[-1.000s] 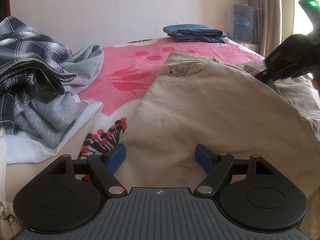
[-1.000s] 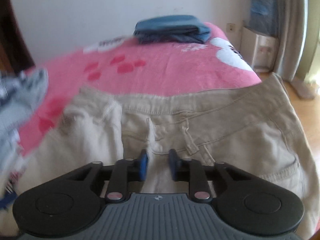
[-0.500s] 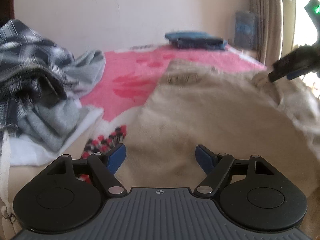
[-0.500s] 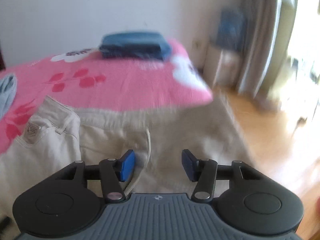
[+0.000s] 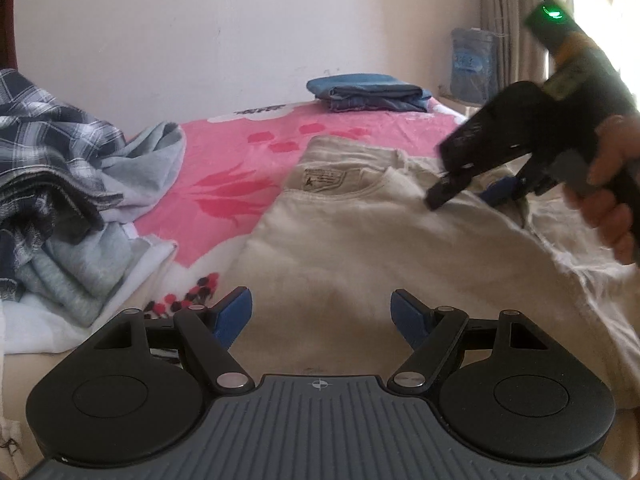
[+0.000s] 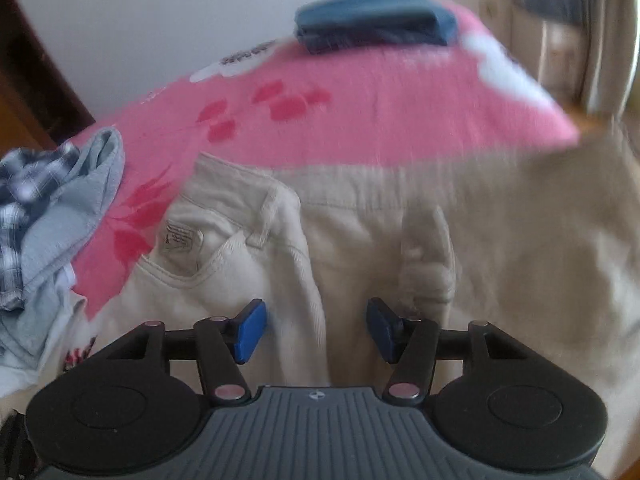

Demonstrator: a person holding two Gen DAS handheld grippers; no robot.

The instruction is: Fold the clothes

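Beige trousers (image 5: pixel 360 240) lie spread on the pink bedspread (image 5: pixel 240 168), waistband and label toward the wall. My left gripper (image 5: pixel 320 312) hovers open over a trouser leg with nothing between its blue pads. In the left wrist view a person's hand (image 5: pixel 612 200) holds my right gripper (image 5: pixel 468 194) low over the waistband. In the right wrist view the right gripper (image 6: pixel 316 328) stands over a raised fold of the trousers (image 6: pixel 500 260) beside the back pocket. Its jaws are closing, the fold lies between them, and the pads do not press on it.
A folded pile of blue jeans (image 5: pixel 368 94) sits at the far end of the bed by the wall. A heap of plaid and grey clothes (image 5: pixel 48 160) lies at the left. At the right are a curtain (image 5: pixel 512 40) and the bed's edge.
The right gripper went from shut on the trousers' fly to open, swung toward the bed's right edge, then came back left over the waistband with its jaws narrower. The left gripper stayed put.
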